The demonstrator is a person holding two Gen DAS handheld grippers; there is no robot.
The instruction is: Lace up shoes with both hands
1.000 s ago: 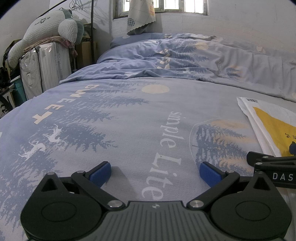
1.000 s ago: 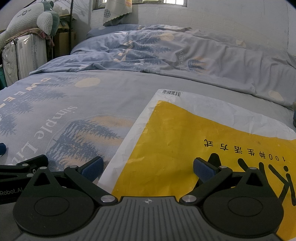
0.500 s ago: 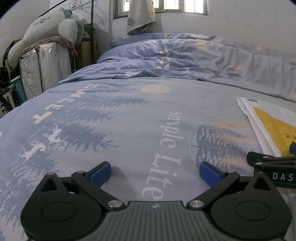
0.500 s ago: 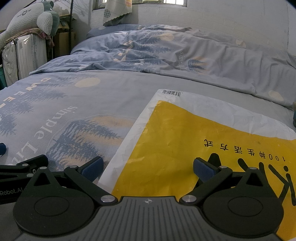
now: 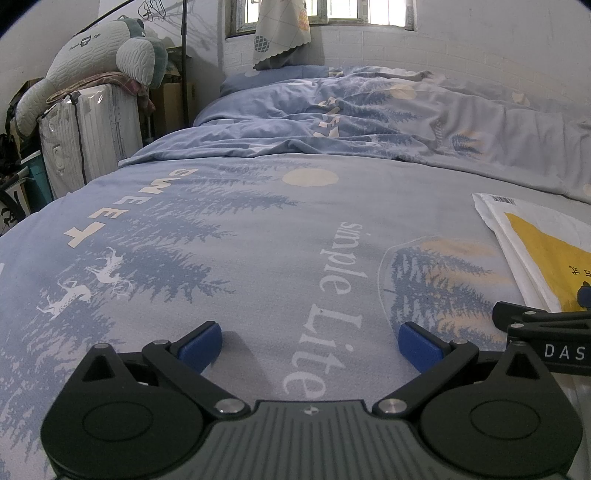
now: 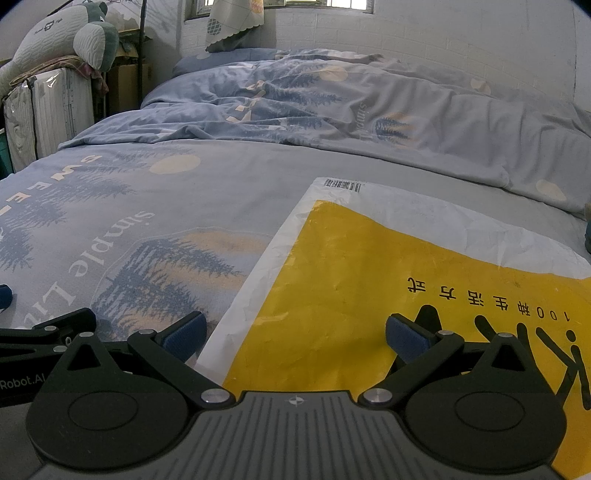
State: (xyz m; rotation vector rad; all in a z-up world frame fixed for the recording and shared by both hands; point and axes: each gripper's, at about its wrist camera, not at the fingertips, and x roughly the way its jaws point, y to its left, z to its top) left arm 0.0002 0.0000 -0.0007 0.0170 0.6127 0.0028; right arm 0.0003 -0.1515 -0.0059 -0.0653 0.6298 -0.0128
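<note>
No shoe or lace shows in either view. My left gripper rests low over the blue printed bedsheet, its blue pads wide apart with nothing between them. My right gripper is open too, sitting over the edge of a yellow and white plastic bag that lies flat on the bed. Part of the right gripper's black arm shows at the right edge of the left wrist view. The left gripper's black arm appears at the left edge of the right wrist view.
A rumpled duvet is piled at the far end of the bed under a window. Left of the bed stand a white wrapped suitcase with a plush toy on top, and a pole.
</note>
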